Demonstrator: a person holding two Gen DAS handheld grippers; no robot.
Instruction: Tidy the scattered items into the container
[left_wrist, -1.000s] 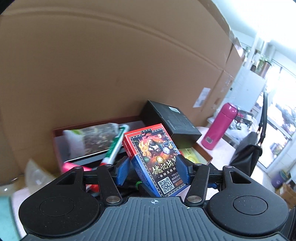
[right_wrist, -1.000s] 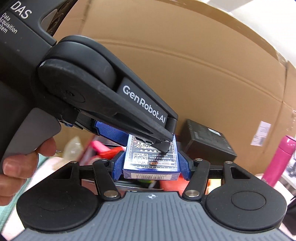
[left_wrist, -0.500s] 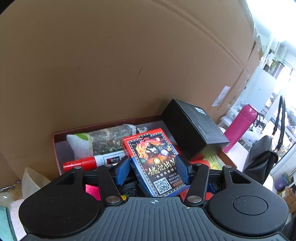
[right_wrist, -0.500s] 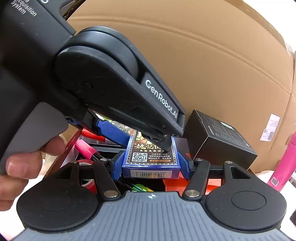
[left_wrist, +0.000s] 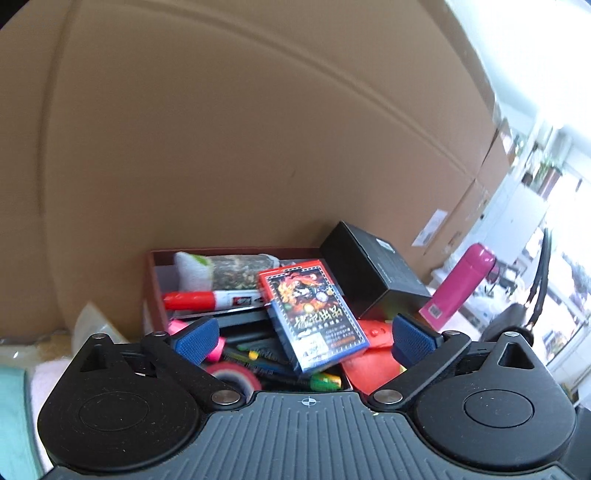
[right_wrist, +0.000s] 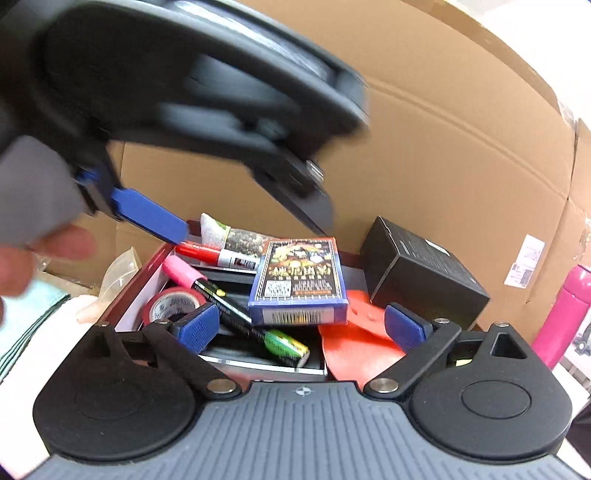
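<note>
A blue and red card box (left_wrist: 314, 317) (right_wrist: 299, 282) lies on top of the items in the dark red container (left_wrist: 149, 280) (right_wrist: 138, 284). My left gripper (left_wrist: 303, 338) is open, its blue pads on either side of the box and clear of it. My right gripper (right_wrist: 301, 326) is open too, just in front of the box. In the container lie a red marker (left_wrist: 207, 300) (right_wrist: 218, 256), a pink highlighter (right_wrist: 183, 272), a roll of red tape (right_wrist: 173, 304), a black and green pen (right_wrist: 255, 328) and a snack bag (left_wrist: 229, 271).
A black box (left_wrist: 373, 269) (right_wrist: 421, 273) and a red pouch (right_wrist: 354, 343) sit at the container's right. A pink bottle (left_wrist: 460, 284) (right_wrist: 561, 314) stands further right. A tall cardboard wall (left_wrist: 240, 147) rises behind. The left gripper's body (right_wrist: 166, 92) looms in the right wrist view.
Both grippers have opened and let go of the card box, which now rests on the items in the container. The left gripper has pulled up and back.
</note>
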